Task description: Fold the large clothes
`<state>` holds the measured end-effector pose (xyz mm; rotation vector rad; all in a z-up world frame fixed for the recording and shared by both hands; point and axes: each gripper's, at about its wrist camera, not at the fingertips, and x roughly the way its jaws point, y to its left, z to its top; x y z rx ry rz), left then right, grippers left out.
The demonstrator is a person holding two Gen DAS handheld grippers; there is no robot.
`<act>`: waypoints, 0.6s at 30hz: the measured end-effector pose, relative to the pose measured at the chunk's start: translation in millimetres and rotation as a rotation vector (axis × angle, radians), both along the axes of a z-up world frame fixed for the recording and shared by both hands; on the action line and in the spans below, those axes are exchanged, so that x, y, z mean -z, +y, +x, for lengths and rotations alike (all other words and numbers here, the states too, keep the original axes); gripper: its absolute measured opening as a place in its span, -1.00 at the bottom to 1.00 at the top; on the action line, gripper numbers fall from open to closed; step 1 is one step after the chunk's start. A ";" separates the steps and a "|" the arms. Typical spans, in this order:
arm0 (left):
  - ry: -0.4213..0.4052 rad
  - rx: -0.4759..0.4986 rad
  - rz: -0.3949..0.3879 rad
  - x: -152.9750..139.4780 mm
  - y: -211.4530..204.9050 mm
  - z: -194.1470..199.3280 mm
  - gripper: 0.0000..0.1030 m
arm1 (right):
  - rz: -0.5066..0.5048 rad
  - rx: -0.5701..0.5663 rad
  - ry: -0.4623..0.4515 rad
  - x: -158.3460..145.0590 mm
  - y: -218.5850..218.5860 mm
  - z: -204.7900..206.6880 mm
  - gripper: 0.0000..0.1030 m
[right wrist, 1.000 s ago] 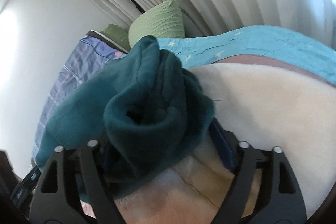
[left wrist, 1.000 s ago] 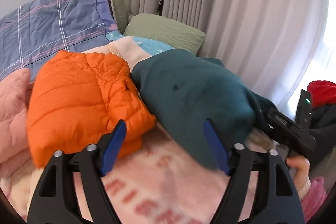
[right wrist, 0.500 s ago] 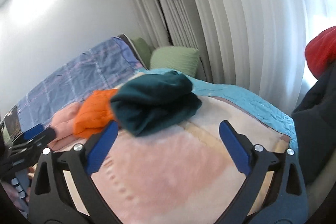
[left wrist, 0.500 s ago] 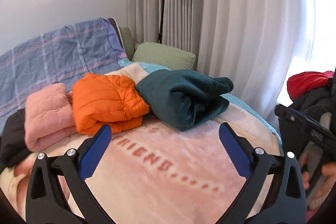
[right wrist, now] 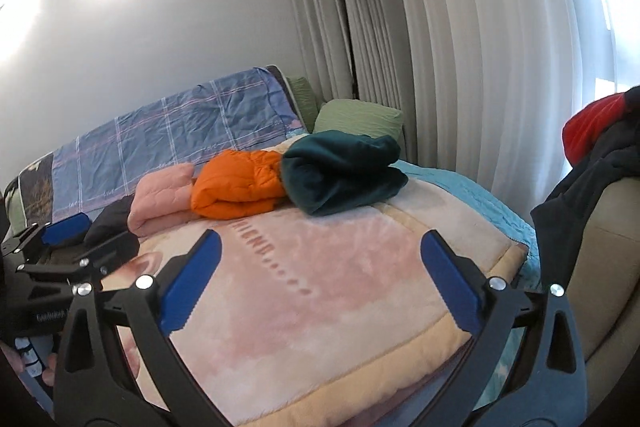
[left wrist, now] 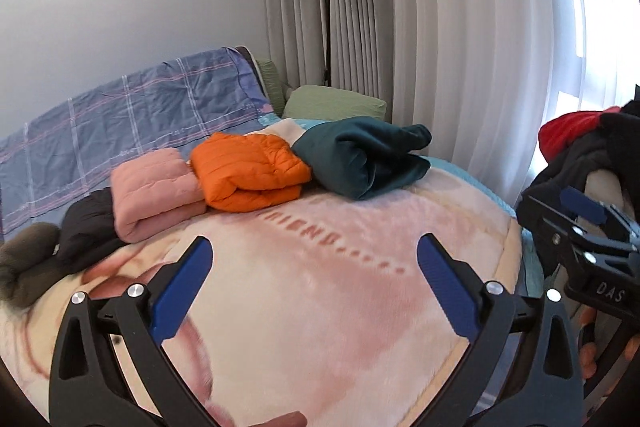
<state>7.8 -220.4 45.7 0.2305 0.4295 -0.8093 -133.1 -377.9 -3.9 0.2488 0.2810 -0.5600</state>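
On pink blanket (left wrist: 320, 307), four folded garments, one teal (left wrist: 360, 159), one orange (left wrist: 248, 171)

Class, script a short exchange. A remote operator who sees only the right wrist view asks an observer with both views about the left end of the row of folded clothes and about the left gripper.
Operator: My view stops at the black garment, with the left gripper in front. Is anything beyond it?
Observer: Yes. An olive-brown fuzzy item lies on the bed just left of the black garment, apparently touching it.
Operator: I see only one blue pad of the left gripper. Is it carrying anything?
Observer: No. The left gripper has its fingers wide apart over the pink blanket, with nothing between them.
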 end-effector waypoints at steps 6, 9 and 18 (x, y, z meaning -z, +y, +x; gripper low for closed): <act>-0.015 -0.035 -0.020 3.7 39.5 -23.1 0.97 | -0.050 0.011 -0.007 -4.6 32.7 -12.0 0.96; -0.011 -0.060 -0.021 9.2 53.8 -28.9 0.97 | -0.071 0.021 0.016 -1.8 43.4 -13.4 0.96; -0.001 -0.086 -0.018 22.1 75.0 -41.9 0.97 | -0.070 -0.013 0.038 2.5 61.1 -18.2 0.96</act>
